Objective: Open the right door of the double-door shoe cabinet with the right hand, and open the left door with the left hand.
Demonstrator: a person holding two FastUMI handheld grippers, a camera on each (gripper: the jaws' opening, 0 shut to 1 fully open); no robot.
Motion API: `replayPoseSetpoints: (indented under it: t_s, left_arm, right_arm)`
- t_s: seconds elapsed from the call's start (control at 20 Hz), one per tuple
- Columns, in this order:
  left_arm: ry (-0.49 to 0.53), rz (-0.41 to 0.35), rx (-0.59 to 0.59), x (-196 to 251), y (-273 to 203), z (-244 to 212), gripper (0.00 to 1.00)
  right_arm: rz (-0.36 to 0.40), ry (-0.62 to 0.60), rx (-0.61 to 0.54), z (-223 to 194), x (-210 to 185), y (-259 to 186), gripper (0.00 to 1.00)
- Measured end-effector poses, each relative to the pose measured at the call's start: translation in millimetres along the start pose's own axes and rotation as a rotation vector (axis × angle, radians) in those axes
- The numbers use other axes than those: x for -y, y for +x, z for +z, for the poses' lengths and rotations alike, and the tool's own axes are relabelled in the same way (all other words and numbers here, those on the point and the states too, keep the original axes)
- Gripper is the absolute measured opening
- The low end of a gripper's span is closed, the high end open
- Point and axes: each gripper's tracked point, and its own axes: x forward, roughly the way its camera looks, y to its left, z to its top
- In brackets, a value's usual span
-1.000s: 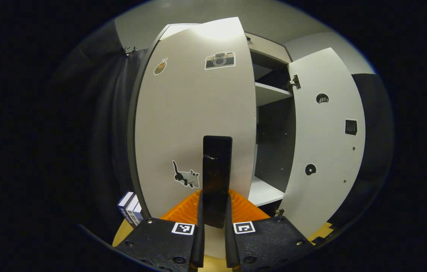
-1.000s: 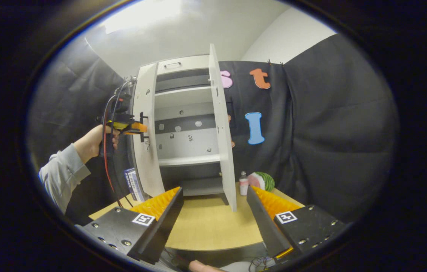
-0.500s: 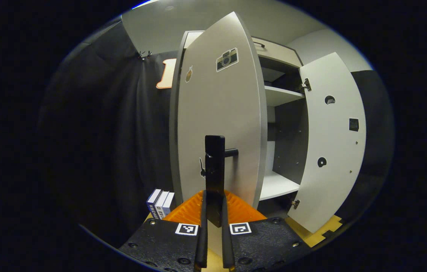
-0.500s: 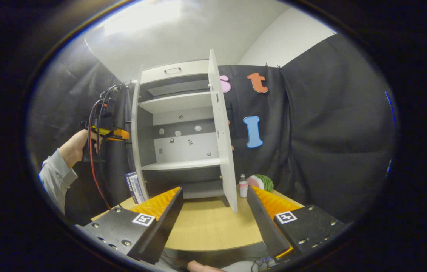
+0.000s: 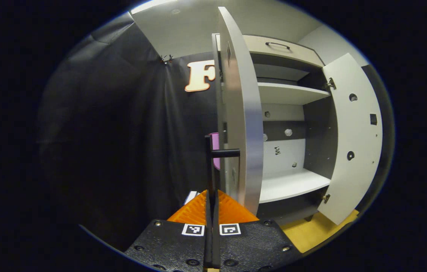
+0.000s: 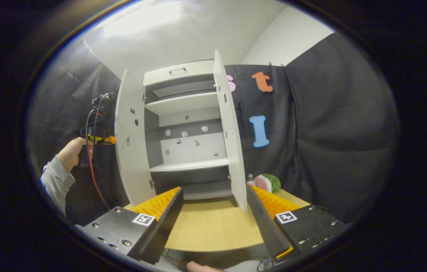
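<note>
The shoe cabinet (image 6: 187, 151) stood at the back of the desk (image 6: 209, 223), against the black cloth wall, with both of its doors swung out. The left door (image 5: 241, 124) showed nearly edge-on in the left gripper view, and the right door (image 6: 232, 132) stood wide open on the cabinet's other side. The left gripper (image 5: 211, 211) had its fingers pinched narrow on the left door's black handle (image 5: 217, 158); from the right gripper view it sat just behind that door's outer face, held by a hand (image 6: 70, 153). The right gripper (image 6: 213, 211) hung in front of the cabinet, well apart from it, its fingers spread wide and holding nothing.

By my judgement the last step was in hand: the left door looked open about as far as the right one, so the task seemed all but done. The next move would call for letting go of the handle cleanly and drawing the left gripper back without dragging the door shut.

Counted: one cabinet, two doors, two bare shelves inside and one drawer front (image 5: 277, 51) above them. Right of the cabinet stood one small bottle (image 6: 250, 179) and one watermelon toy (image 6: 269, 183).
</note>
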Motion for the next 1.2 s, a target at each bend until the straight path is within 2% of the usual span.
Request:
replayPoseSetpoints:
  t_s: [0.05,0.15,0.25,0.3,0.4,0.5,0.6,0.7,0.85,0.9,1.0,1.2]
  left_arm:
    - [-0.023,-0.032,-0.001,3,-2,3,0.0]
    - [0.014,-0.058,-0.001,1,0,-4,0.0]
    - [0.053,-0.037,-0.004,-3,1,-5,0.0]
    - [0.043,-0.03,-0.005,-1,0,-4,0.02]
    - [0.009,-0.022,-0.006,0,-3,-3,0.0]
    - [0.045,-0.007,-0.019,-1,-11,-9,0.01]
    - [0.036,0.005,-0.028,1,-26,-11,0.0]
    - [0.028,-0.023,-0.02,10,-47,-10,0.0]
    - [0.019,0.064,-0.015,-3,-74,-11,0.0]
    - [0.015,0.084,-0.016,-3,-86,-15,0.26]
    - [0.02,0.064,-0.001,10,-104,-15,0.77]
    - [0.005,0.03,0.031,29,-137,-19,0.98]
  right_arm:
    - [0.001,-0.004,0.001,1,-1,2,1.0]
    - [0.006,-0.009,-0.001,1,-4,4,1.0]
    - [0.007,-0.016,-0.003,-1,-6,4,1.0]
    - [0.007,-0.02,-0.003,-1,-7,2,1.0]
    - [0.008,-0.025,0.003,0,-7,0,1.0]
    - [0.0,-0.019,0.007,1,-4,3,1.0]
    - [-0.002,-0.008,0.006,0,-1,4,1.0]
    - [-0.007,-0.004,0.004,1,1,7,1.0]
    - [-0.009,-0.014,0.009,4,-1,8,1.0]
    - [-0.007,-0.017,0.01,5,-3,7,1.0]
    - [-0.001,-0.024,0.014,9,-7,5,1.0]
    - [-0.003,-0.057,0.019,13,-9,3,1.0]
